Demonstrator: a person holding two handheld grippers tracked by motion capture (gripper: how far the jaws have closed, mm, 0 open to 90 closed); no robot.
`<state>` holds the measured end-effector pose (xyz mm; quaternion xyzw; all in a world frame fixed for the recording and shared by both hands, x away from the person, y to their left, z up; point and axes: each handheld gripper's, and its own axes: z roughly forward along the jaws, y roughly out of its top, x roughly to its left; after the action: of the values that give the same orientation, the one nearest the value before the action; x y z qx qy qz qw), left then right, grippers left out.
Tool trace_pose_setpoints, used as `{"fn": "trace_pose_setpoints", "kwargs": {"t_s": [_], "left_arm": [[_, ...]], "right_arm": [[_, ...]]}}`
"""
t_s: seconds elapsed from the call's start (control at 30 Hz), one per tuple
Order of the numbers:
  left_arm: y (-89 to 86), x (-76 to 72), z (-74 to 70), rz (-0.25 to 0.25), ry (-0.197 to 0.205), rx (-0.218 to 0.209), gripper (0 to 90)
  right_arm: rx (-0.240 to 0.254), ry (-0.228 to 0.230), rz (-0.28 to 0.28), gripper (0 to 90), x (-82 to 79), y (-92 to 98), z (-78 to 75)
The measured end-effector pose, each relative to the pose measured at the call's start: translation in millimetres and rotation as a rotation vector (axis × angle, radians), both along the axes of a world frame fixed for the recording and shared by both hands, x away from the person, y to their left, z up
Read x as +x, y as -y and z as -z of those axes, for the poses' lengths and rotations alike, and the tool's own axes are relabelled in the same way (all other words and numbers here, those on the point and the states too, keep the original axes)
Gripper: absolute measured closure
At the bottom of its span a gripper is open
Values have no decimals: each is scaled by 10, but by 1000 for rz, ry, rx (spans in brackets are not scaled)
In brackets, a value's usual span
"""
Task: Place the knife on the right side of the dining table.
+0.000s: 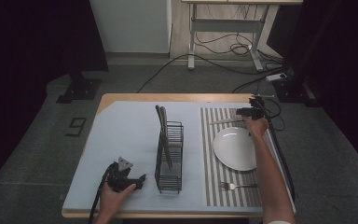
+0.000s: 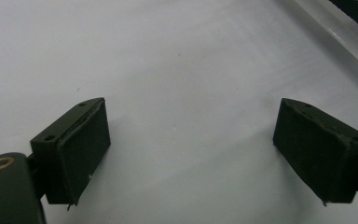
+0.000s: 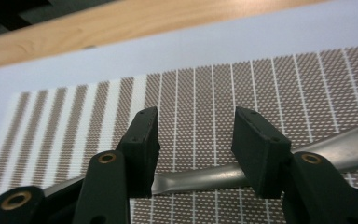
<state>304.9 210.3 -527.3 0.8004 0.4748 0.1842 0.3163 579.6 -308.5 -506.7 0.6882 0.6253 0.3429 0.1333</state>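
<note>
A striped brown-and-white placemat (image 1: 209,154) lies on the right half of the table. Near its far edge rests a silver utensil (image 1: 223,122), flat on the mat. My right gripper (image 1: 239,112) hovers just over it, and in the right gripper view its jaws (image 3: 196,144) stand apart. The utensil's handle (image 3: 200,179) runs crosswise beneath them, and no pad presses on it. My left gripper (image 1: 142,179) rests near the front left of the table. It is open (image 2: 191,154) over bare pale surface with nothing between its fingers.
A white plate (image 1: 235,148) sits mid-placemat with a fork (image 1: 235,186) nearer the front edge. A black wire rack (image 1: 169,158) stands at the table's centre holding flat grey pieces (image 1: 162,123). Cables trail along the table's right edge.
</note>
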Motion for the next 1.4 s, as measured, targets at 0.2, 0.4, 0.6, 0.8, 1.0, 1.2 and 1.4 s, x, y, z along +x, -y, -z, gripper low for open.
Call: {"fn": "trace_pose_setpoints", "kwargs": {"t_s": [0.2,0.4,0.6,0.8,1.0,1.2,1.4], "left_arm": [[-1,0,0,1,0,1,103],[-1,-1,0,1,0,2,104],[-1,-2,0,1,0,2,104],[-1,-1,0,2,0,2,104],[-1,-1,0,1,0,2,104],[0,-2,0,1,1,2,104],[1,-2,0,0,1,1,104]], "right_arm": [[-11,-21,6,516,29,-4,57],[-7,-32,18,519,2,30,50],[10,-23,27,520,-21,51,59],[26,-12,36,503,-47,78,46],[45,108,35,490,-163,105,-91],[60,201,-36,490,-423,54,-275],[75,257,-105,485,-747,-3,-395]]}}
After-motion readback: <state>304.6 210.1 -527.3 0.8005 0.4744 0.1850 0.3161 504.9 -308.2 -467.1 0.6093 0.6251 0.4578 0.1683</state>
